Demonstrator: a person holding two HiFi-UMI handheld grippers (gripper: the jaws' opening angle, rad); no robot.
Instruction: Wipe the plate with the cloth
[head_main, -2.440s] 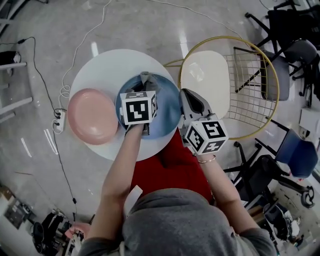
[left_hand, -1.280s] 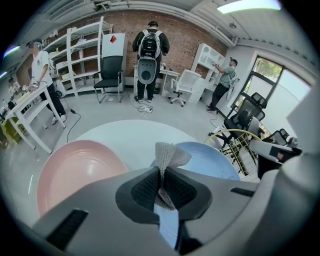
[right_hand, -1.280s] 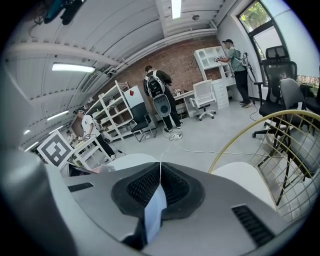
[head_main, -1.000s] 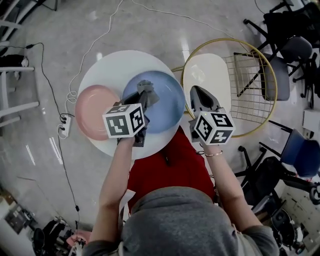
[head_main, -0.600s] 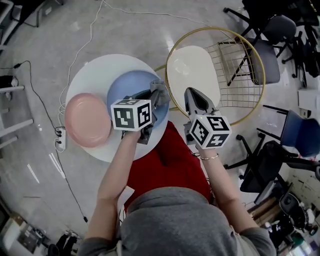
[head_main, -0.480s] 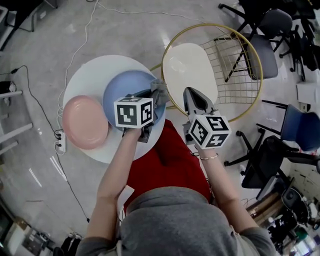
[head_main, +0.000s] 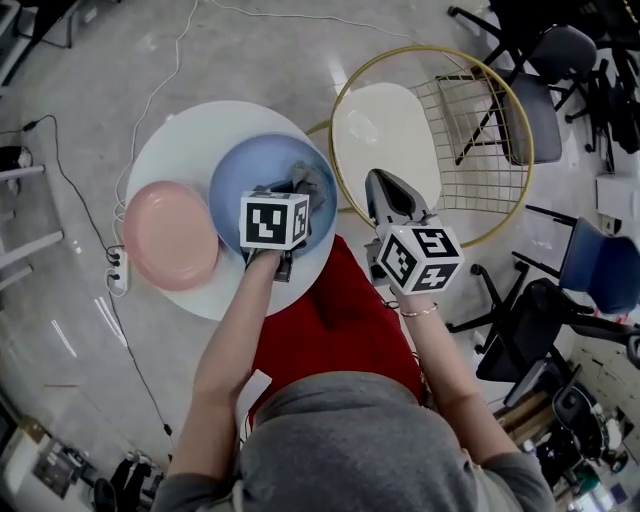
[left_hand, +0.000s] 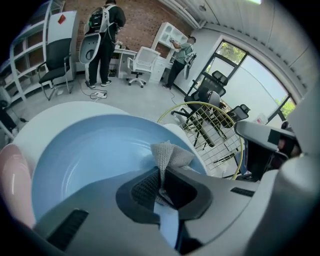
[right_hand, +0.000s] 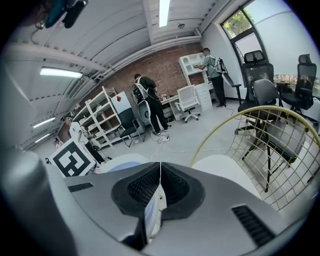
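Left tool (left_hand: 161, 176) clamps crumpled grey cloth (left_hand: 170, 154), seemingly touching glossy blue plate (left_hand: 85, 155); right tool (right_hand: 160, 175) closed, empty.

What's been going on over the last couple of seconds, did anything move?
The left gripper, clamped on the grey cloth throughout, dragged it across the blue plate from the far side to its right part. The right gripper stayed shut and empty beside the table. The pink plate did not move.

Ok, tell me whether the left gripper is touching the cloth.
Touching. The left gripper view shows the left gripper pinching the cloth between its jaws.
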